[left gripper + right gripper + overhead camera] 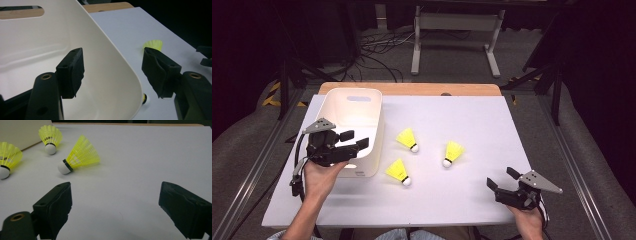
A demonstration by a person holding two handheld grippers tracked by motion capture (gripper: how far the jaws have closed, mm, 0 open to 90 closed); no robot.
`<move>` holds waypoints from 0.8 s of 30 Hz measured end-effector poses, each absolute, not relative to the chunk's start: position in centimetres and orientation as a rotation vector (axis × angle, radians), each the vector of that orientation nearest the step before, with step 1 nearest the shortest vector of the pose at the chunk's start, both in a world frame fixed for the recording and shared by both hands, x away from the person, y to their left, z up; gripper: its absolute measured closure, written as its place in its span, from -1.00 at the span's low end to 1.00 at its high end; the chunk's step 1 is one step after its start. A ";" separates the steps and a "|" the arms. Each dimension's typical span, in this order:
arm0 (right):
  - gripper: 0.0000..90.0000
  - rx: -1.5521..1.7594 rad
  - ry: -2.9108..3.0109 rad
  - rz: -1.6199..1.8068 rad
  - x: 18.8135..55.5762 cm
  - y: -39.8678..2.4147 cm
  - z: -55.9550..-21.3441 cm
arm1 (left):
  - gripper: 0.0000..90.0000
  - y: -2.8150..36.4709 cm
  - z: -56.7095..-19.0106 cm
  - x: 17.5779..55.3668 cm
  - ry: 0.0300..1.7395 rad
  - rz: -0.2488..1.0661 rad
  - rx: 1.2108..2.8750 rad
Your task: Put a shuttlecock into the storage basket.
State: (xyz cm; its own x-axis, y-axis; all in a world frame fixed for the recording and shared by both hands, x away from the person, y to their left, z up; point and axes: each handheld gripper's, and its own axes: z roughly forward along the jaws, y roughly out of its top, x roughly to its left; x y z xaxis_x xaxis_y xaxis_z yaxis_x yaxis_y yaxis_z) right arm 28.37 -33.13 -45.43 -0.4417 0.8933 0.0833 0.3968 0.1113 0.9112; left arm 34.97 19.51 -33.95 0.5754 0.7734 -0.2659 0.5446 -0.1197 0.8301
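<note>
Three yellow plastic shuttlecocks (pixel 407 139) lie loose on the white worktop (pixel 462 200) beside the white plastic bin (pixel 352 107) — left gripper (pixel 353 140) straddles its rim, right gripper (pixel 500 179) waits; both fingers apart, empty.

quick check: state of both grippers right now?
Left gripper: open, empty, its jaws either side of the white bin wall.
Right gripper: open, empty, over the table.

My left gripper (pixel 353 139) straddles the white tub's (pixel 374 127) near-right rim, jaws apart; three yellow shuttlecocks (pixel 408 139) lie on their sides just right of it.
</note>
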 end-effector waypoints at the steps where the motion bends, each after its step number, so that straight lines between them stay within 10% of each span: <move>1: -0.73 1.251 1.897 1.305 28.4 -33.1 -45.4 | -0.22 19.4 -33.9 35.0 1.078 0.279 1.798; 24: -0.73 1.252 1.904 1.306 28.4 -33.1 -45.5 | -0.22 16.8 -33.9 35.6 1.034 0.239 1.844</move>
